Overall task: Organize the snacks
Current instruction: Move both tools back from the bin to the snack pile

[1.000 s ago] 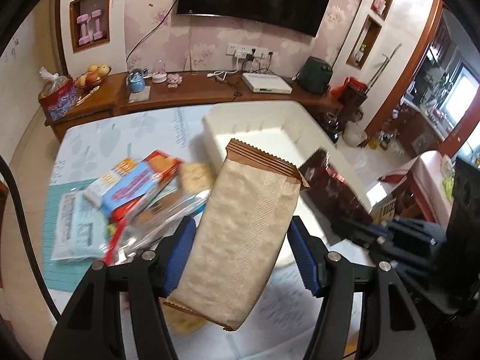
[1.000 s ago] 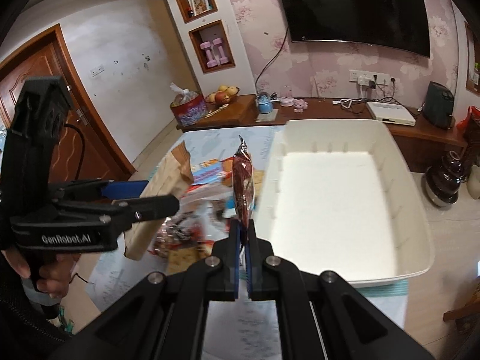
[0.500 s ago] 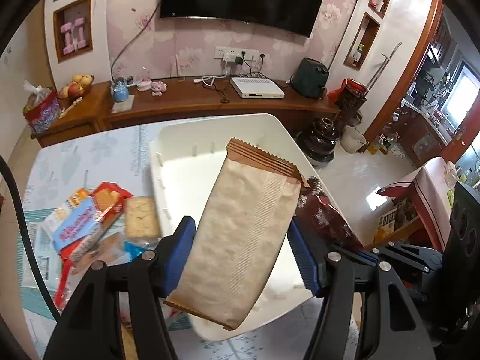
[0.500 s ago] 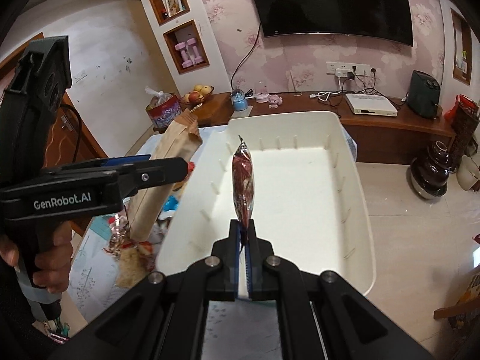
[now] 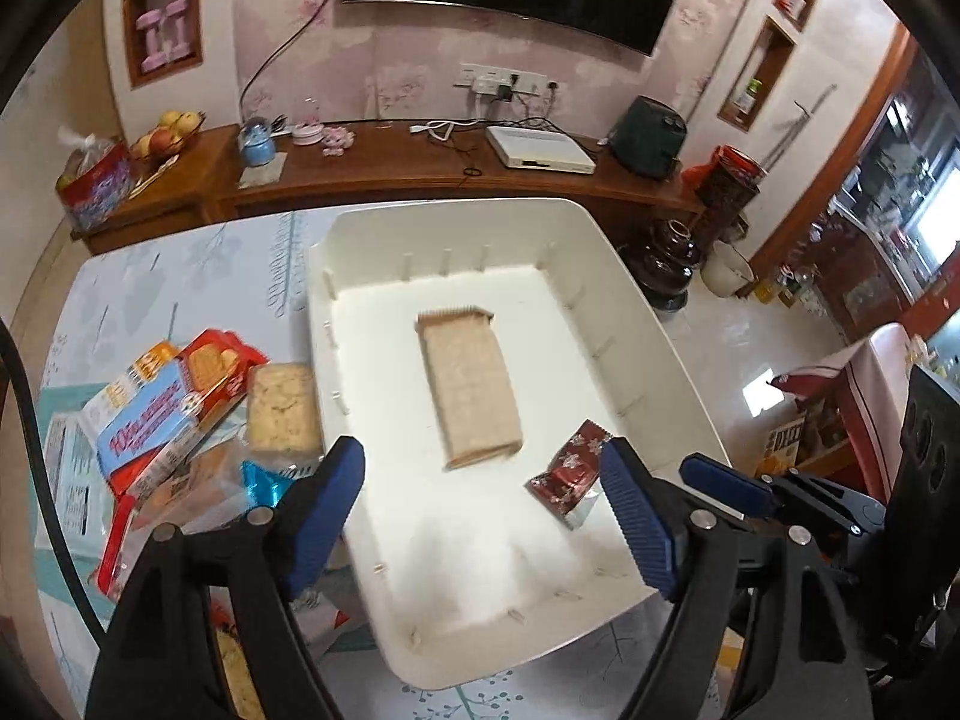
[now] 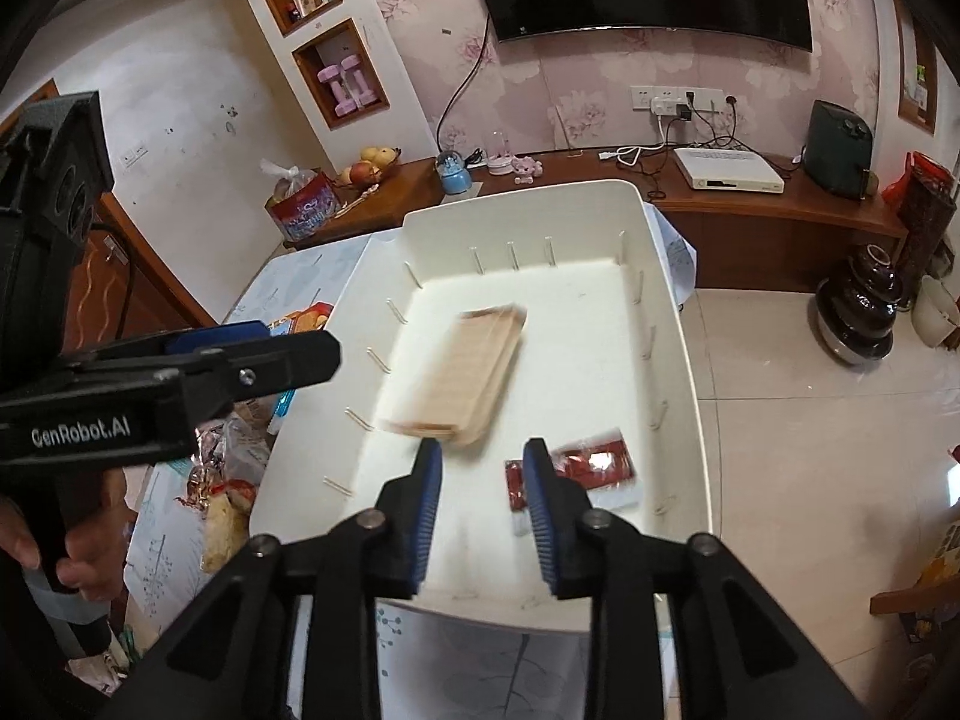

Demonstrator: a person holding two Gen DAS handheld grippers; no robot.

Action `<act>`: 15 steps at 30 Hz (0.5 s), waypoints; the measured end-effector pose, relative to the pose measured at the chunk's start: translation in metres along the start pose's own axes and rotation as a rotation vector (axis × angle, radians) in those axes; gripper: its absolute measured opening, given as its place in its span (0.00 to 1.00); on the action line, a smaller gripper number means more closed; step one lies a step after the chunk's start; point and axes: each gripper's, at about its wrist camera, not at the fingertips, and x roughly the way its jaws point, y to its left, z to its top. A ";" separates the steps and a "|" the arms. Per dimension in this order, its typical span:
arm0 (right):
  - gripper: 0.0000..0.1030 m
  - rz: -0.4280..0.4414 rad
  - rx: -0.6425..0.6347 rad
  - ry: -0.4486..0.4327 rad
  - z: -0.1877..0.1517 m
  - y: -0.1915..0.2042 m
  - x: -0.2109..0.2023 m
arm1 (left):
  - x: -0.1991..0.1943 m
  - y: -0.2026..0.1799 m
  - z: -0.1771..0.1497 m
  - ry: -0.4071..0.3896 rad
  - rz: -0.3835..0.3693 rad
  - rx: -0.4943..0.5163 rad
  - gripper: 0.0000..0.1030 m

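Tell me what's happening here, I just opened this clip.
A person is sorting snacks from a table into a white bin with a claw in each hand. The tan packet and the red packet now lie inside the bin. Both the left claw and the right claw are opening, with nothing between their jaws. More snacks wait on the table beside the bin.
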 end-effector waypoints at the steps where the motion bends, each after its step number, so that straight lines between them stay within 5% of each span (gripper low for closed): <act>1: 0.29 0.001 0.000 -0.001 0.000 0.001 0.000 | -0.001 0.003 -0.001 0.000 0.009 -0.005 0.78; 15: 0.35 0.090 -0.051 -0.043 -0.010 0.046 -0.009 | -0.032 0.058 -0.037 -0.041 0.087 -0.104 0.84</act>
